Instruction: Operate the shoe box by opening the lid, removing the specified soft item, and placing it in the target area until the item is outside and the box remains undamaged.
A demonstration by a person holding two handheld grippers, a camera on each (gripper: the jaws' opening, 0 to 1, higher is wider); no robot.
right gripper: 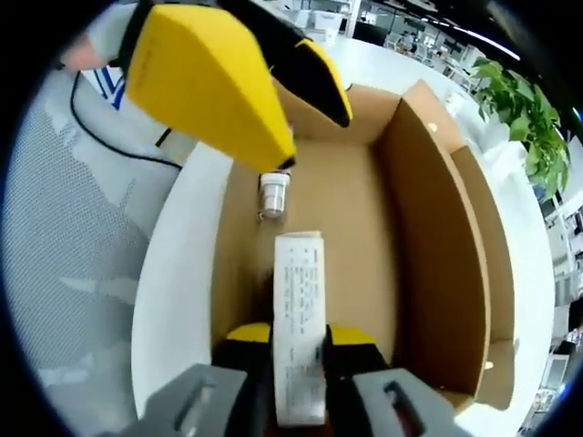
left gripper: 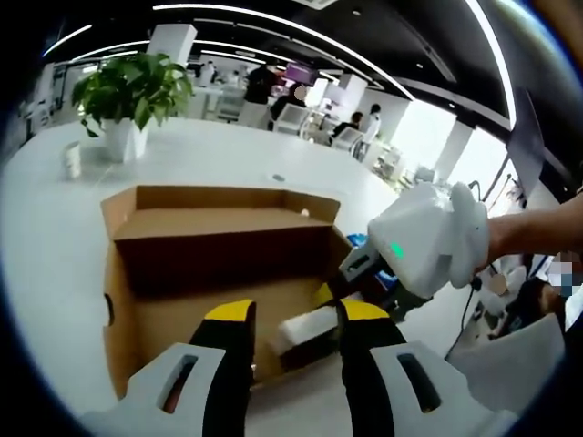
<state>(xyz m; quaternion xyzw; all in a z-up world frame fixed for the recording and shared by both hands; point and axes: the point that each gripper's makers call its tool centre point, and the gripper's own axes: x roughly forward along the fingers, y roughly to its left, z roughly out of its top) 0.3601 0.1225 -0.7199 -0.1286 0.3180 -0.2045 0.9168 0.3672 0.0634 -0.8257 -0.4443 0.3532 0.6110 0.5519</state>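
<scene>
The right tongs (right gripper: 300, 341) were closed on a white packet (right gripper: 300, 319) with printed text, low inside the open cardboard box (right gripper: 428, 237). The packet lay between their two jaws, with its far end on the box floor. The left tongs (left gripper: 293, 319) stood open and empty just above the near edge of the box, beside the right tongs. Behind the box, on the white table (left gripper: 55, 237), stood a potted plant (left gripper: 132, 96).
</scene>
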